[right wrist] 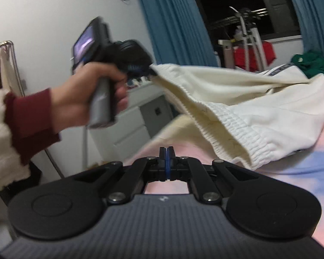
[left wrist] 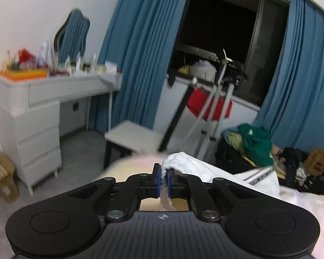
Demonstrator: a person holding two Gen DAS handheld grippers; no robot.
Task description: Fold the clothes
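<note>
A cream-white pair of pants (right wrist: 254,105) with an elastic waistband hangs lifted above the pink and blue bedsheet (right wrist: 291,172). My left gripper (left wrist: 164,169) is shut on the waistband's edge, and the cloth (left wrist: 196,168) trails away to the right. In the right wrist view a hand in a dark red cuff holds that left gripper (right wrist: 149,71) up at the left, pinching the waistband corner. My right gripper (right wrist: 166,151) sits low over the sheet, just below the hanging waistband. It is shut, its blue pads pressed together with nothing between them.
A white dresser (left wrist: 38,129) with bottles and a mirror stands at the left, a small white table (left wrist: 134,136) beside it. A drying rack (left wrist: 213,99) with red cloth stands by the dark window and blue curtains (left wrist: 144,49). A green garment pile (left wrist: 257,142) lies at the right.
</note>
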